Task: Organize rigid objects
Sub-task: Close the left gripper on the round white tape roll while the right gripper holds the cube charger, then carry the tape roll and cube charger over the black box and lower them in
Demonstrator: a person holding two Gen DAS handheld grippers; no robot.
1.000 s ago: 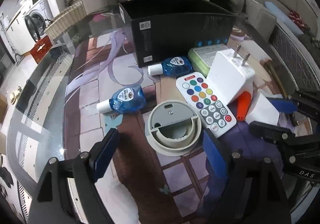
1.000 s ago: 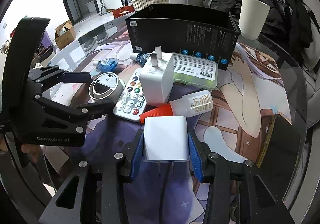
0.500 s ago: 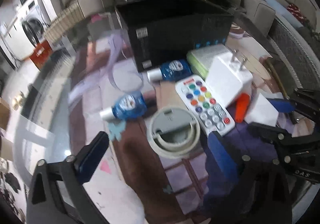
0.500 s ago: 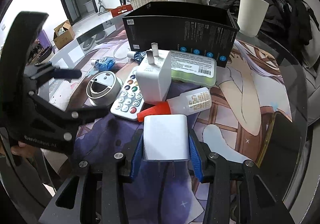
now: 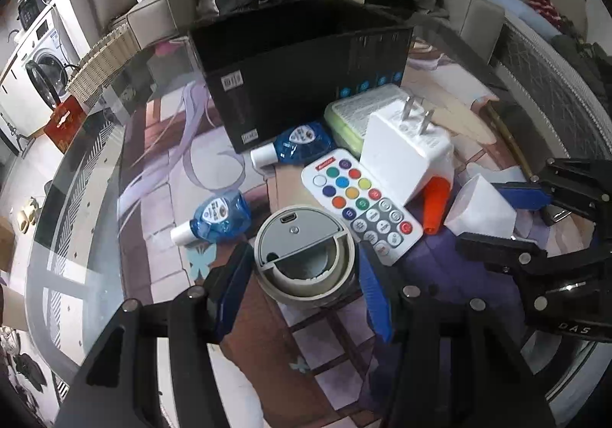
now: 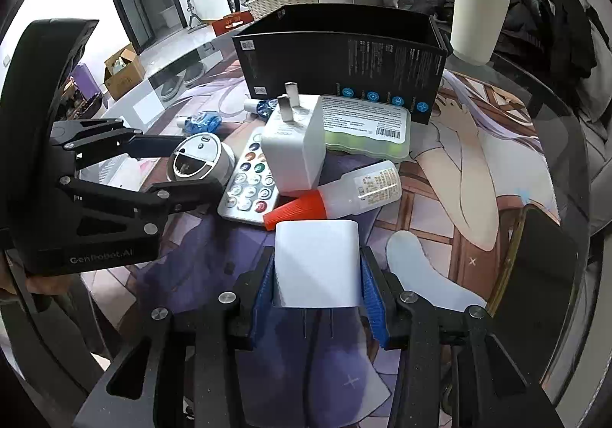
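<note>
My left gripper (image 5: pixel 306 275) has slid forward since a second ago, so the round gadget (image 5: pixel 304 256) that lay ahead of it now sits between its blue pads, jaws wide and not yet pressing. The gadget rests on the mat, just beside the remote (image 5: pixel 361 208). My right gripper (image 6: pixel 317 286) stays clamped on the small charger (image 6: pixel 317 263), prongs pointing back at me, held low over the mat. Ahead lie the glue bottle (image 6: pixel 344 194), the big charger (image 6: pixel 296 148) and the black box (image 6: pixel 340 61).
</note>
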